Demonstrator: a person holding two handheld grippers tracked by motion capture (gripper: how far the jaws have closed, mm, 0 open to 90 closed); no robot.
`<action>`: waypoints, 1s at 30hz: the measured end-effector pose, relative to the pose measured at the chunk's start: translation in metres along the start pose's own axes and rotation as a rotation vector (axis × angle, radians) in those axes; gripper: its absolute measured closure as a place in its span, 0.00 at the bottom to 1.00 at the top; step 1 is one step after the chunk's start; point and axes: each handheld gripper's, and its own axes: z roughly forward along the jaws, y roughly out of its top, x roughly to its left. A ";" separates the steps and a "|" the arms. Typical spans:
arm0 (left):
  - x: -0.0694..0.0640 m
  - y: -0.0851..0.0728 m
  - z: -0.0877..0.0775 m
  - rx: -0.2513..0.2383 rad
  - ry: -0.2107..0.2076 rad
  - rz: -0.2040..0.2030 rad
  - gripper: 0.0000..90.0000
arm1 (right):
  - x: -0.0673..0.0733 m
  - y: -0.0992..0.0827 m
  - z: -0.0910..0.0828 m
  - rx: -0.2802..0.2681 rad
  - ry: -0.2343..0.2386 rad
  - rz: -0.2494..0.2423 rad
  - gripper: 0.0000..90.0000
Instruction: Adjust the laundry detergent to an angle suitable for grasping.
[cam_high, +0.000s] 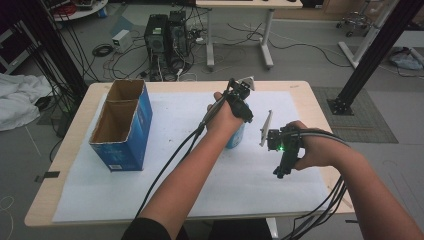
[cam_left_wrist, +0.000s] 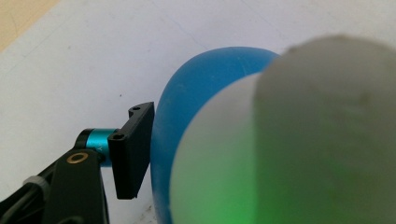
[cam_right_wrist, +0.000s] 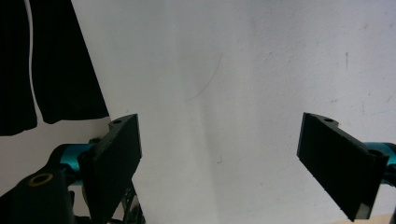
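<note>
A blue bottle (cam_high: 235, 139) with a pale cap stands on the white sheet (cam_high: 165, 170) near the table's middle. My left gripper (cam_high: 243, 121) comes down on it from above, held in the person's left hand. In the left gripper view the bottle's blue body (cam_left_wrist: 196, 93) and its blurred whitish cap (cam_left_wrist: 308, 140) sit very close. One black pad (cam_left_wrist: 135, 149) lies against the bottle's side and the other jaw is hidden behind it. My right gripper (cam_high: 280, 171) (cam_right_wrist: 219, 163) hovers to the right over bare sheet, jaws wide open with nothing between them.
An open blue cardboard box (cam_high: 122, 125) stands on the sheet at the left. The wooden table edge (cam_high: 320, 125) runs just right of my right gripper. Cables trail from both grippers toward the near edge. Computer towers (cam_high: 165, 35) stand on the floor beyond the table.
</note>
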 end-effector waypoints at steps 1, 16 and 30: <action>0.000 0.000 0.000 -0.001 -0.002 -0.004 0.35 | 0.000 0.000 0.000 0.000 0.002 0.004 0.14; -0.004 0.001 0.001 0.004 -0.004 0.003 0.46 | -0.001 0.000 0.002 0.002 0.004 0.012 0.14; -0.004 -0.001 -0.008 0.010 -0.071 0.035 0.49 | -0.001 0.003 0.003 0.012 0.011 0.015 0.14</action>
